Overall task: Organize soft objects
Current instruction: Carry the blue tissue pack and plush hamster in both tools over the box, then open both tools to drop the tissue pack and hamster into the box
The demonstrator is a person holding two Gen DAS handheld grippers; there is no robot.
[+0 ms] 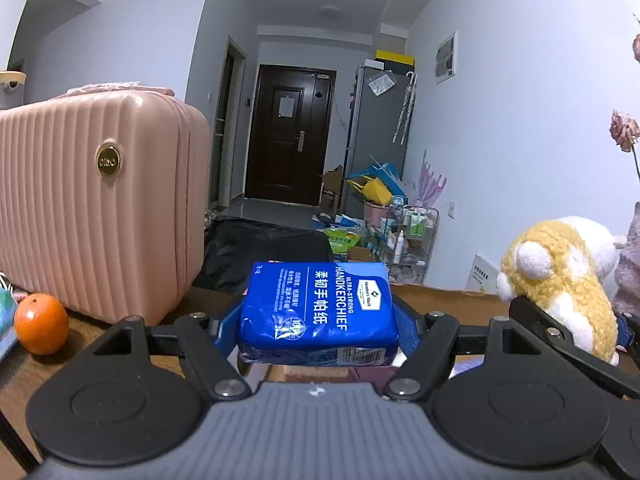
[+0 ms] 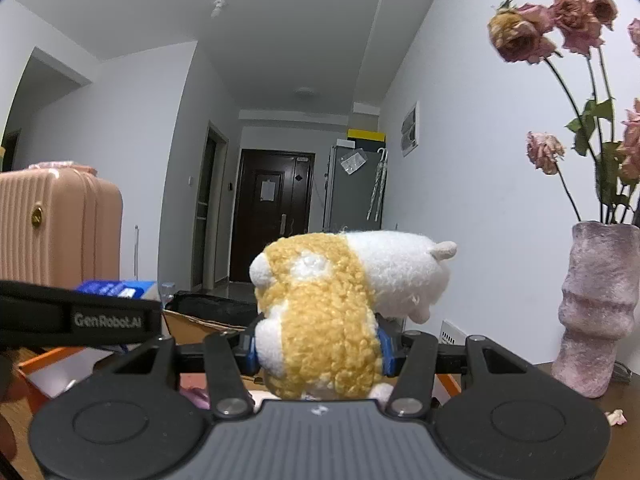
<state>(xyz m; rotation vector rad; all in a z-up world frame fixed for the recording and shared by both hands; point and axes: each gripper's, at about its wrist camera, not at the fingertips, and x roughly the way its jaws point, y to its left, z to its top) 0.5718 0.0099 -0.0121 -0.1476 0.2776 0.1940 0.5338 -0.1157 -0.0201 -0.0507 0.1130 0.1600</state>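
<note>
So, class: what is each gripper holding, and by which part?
Left gripper: blue tissue pack, clamped by its two sides. Right gripper: plush hamster, squeezed at its lower body.

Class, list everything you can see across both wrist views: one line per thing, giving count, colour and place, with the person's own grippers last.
tissue pack: one, blue, clamped in the left gripper
plush hamster: one, yellow and white, clamped in the right gripper
suitcase: one, pink, ribbed, on the left of the table
orange: one, orange, in front of the suitcase
vase: one, mauve, at the right, holding dried roses
cardboard box: one, brown, behind the grippers
door: one, dark brown, down the hallway
left gripper: black with blue pads, shut on the pack
right gripper: black with blue pads, shut on the hamster
</note>
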